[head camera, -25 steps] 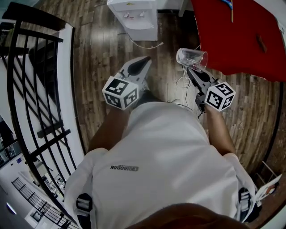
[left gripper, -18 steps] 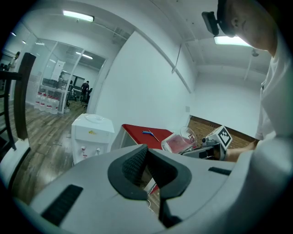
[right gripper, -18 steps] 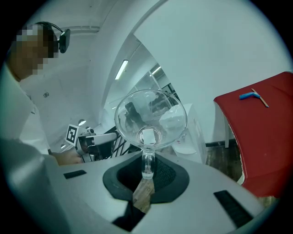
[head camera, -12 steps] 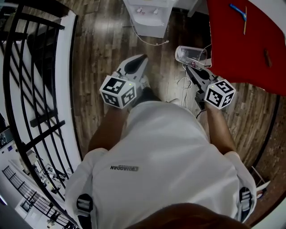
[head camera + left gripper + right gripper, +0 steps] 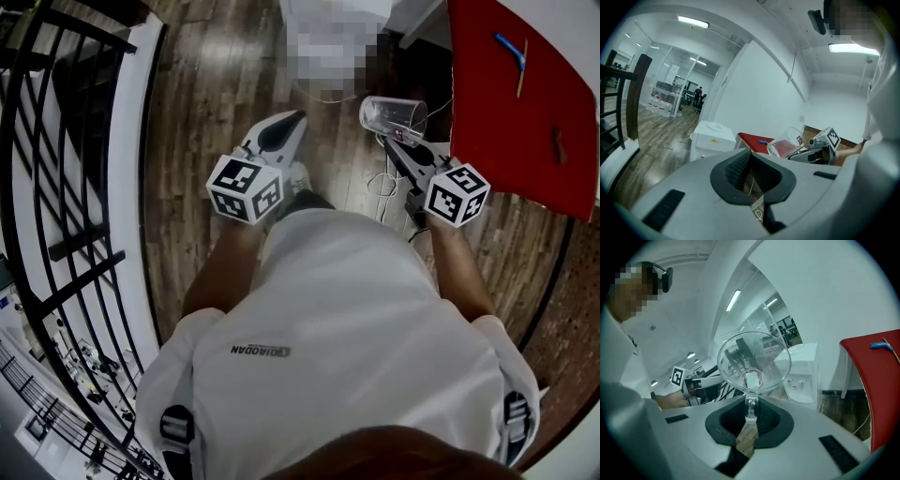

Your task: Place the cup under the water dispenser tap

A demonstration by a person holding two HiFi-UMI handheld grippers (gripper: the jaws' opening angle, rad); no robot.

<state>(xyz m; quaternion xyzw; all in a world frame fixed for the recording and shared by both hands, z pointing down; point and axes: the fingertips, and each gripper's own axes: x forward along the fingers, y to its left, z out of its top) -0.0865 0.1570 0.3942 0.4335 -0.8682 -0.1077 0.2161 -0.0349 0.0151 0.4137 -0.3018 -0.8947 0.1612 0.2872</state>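
Two things have changed over the last second. Both grippers have travelled forward together. In the head view the white water dispenser (image 5: 808,366) has also drifted from up and left of the cup to nearly straight ahead of it. We read this as the approach still under way. The cup is nearer the dispenser but not yet at its taps (image 5: 789,380), so carrying and lining up remain.

The right gripper (image 5: 749,423) has its jaws pinched on the handle of the clear glass cup (image 5: 752,359). The cup is carried in the air above the wooden floor (image 5: 216,84). It is tipped over, with its base facing the gripper and its mouth pointing away. We judge it must come upright before it goes under a tap. The left gripper (image 5: 751,176) rides alongside, its jaws drawn together with nothing between them.

The cup looks empty to us: we see straight through the glass and no liquid sits in it.
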